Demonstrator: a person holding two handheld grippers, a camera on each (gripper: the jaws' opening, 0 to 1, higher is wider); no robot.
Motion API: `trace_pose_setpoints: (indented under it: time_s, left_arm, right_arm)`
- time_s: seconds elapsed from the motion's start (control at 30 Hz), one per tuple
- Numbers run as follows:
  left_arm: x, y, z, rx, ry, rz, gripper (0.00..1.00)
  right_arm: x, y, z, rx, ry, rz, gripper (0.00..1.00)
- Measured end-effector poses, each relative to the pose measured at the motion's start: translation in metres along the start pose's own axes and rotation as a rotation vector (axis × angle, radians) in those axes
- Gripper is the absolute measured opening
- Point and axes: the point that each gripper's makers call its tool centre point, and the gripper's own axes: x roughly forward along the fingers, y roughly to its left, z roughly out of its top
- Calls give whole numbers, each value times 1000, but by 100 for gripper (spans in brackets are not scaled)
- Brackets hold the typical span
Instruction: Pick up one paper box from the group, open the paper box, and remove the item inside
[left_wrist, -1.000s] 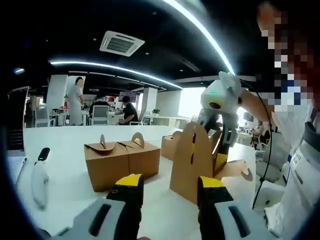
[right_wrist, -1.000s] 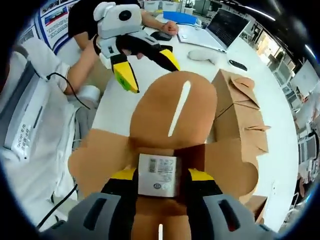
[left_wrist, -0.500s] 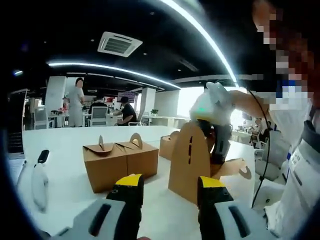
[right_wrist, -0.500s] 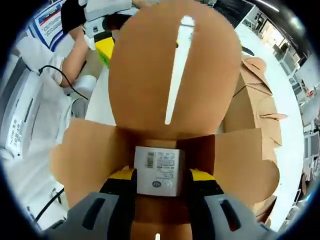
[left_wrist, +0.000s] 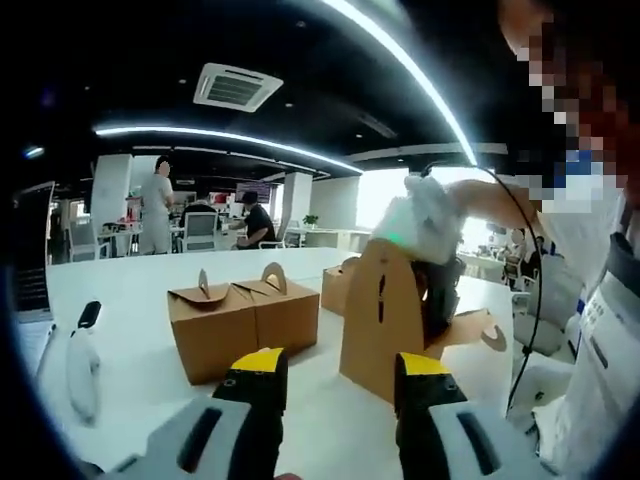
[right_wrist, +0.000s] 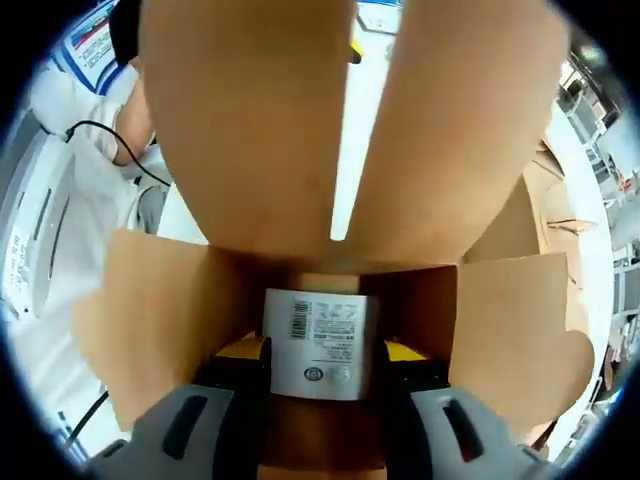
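One paper box (right_wrist: 300, 300), of plain brown matte card with a rounded, slotted handle flap raised at the top of the right gripper view, is already opened; the item (right_wrist: 316, 343), a small white carton with a printed barcode label, is pinched between the jaws of the right gripper (right_wrist: 318, 352) at lower centre, judged not yet lifted clear. In the left gripper view the left gripper (left_wrist: 335, 365) is spread with nothing between its yellow-tipped jaws, the closed boxes (left_wrist: 243, 325) seen left of centre on the white table (left_wrist: 150, 395).

Bright ceiling strip lights (left_wrist: 400, 60), window glare, fisheye-bent edges.
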Motion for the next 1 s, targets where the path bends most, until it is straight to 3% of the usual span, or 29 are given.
trace_pose_setpoints:
  time_s: [0.6,0.87,1.0]
  left_arm:
    - [4,-6,-4,18,19,-16,43]
    - [8,-10,-9,15,29,-31,43]
    - [8,-9,-10,10,28,-31,42]
  right_arm:
    - [0,-1,-3,6,9,-3,44]
    - [4,-2,-6,-36,99,23,45]
    - [3,-3,-7,-42,104,39,44]
